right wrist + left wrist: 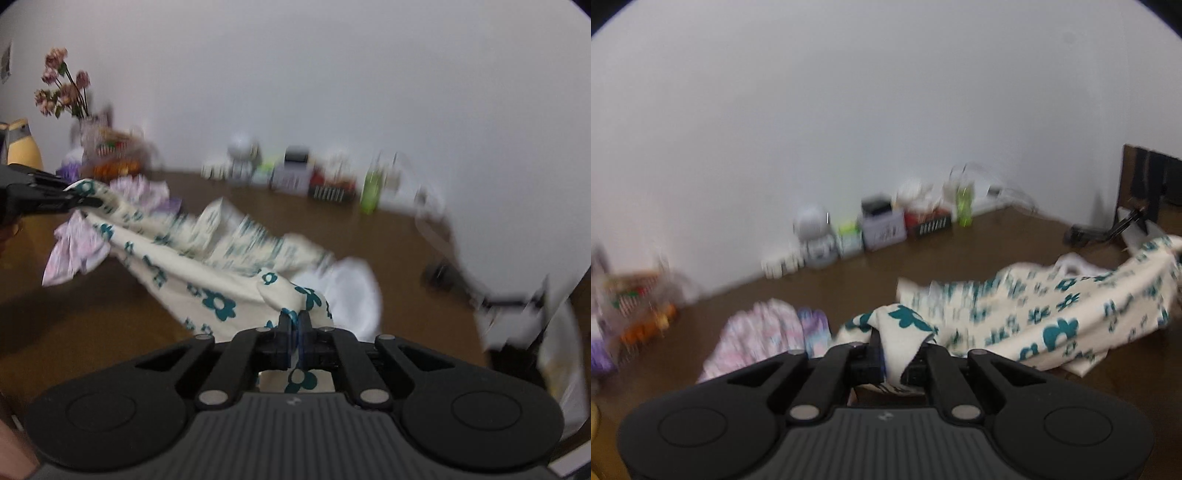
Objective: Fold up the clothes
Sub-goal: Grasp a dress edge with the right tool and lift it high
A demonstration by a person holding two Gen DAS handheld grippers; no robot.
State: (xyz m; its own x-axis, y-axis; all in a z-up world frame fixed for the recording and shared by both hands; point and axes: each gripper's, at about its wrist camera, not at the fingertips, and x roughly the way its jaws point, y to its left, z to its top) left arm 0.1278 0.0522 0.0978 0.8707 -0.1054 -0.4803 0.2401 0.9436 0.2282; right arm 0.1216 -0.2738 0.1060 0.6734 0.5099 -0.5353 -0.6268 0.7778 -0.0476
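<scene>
A cream garment with teal flowers (1045, 314) hangs stretched between both grippers above the brown table (849, 280). My left gripper (899, 354) is shut on one end of it, the cloth bunched between its fingers. In the right wrist view the same flowered garment (207, 266) runs from my right gripper (295, 325), shut on its near end, up to the left gripper (79, 201) at the far left. Both views are blurred by motion. A pink and purple garment (768, 339) lies crumpled on the table; it shows as the pink garment (77, 247) behind the flowered one.
Along the white wall stand small boxes (882, 229), a white round device (812, 229) and a green bottle (964, 203). A vase of dried flowers (70, 92) and a yellow jug (22, 147) stand at the left. A white cloth (354, 291) lies on the table. A dark stand (1108, 229) sits far right.
</scene>
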